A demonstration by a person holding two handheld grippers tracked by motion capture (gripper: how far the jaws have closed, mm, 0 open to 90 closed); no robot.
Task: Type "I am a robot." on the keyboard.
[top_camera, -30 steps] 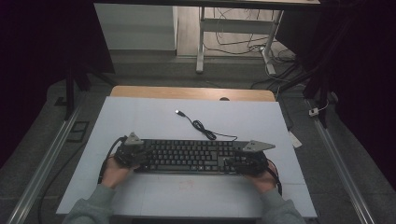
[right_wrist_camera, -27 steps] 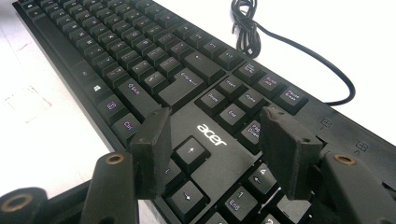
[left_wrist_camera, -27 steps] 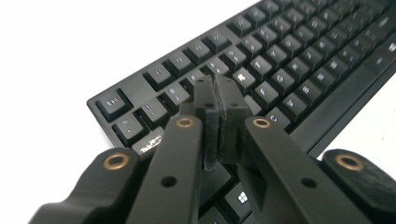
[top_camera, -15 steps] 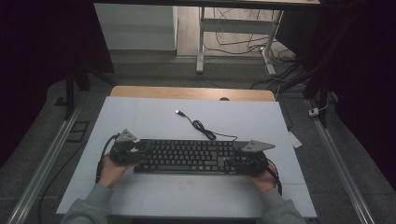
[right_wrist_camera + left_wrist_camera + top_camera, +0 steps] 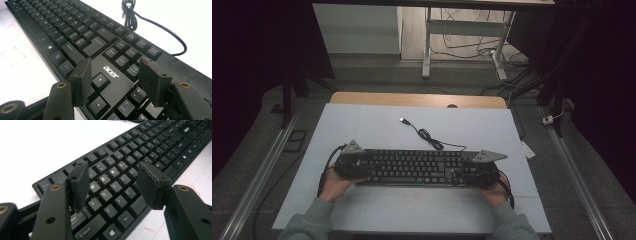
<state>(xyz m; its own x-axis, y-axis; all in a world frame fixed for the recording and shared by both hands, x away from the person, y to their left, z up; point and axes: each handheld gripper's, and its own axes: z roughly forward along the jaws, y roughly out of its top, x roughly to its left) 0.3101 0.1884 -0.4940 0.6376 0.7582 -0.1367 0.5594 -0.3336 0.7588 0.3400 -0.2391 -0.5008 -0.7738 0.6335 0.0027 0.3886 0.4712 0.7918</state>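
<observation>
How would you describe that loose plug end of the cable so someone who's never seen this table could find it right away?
Start at the white table top, where a black keyboard lies near the front edge. A thin black cable leaves the keyboard's back edge, bunches into a small coil and runs on toward the table's middle. The USB plug is its pale free tip, lying alone on bare white surface.
</observation>
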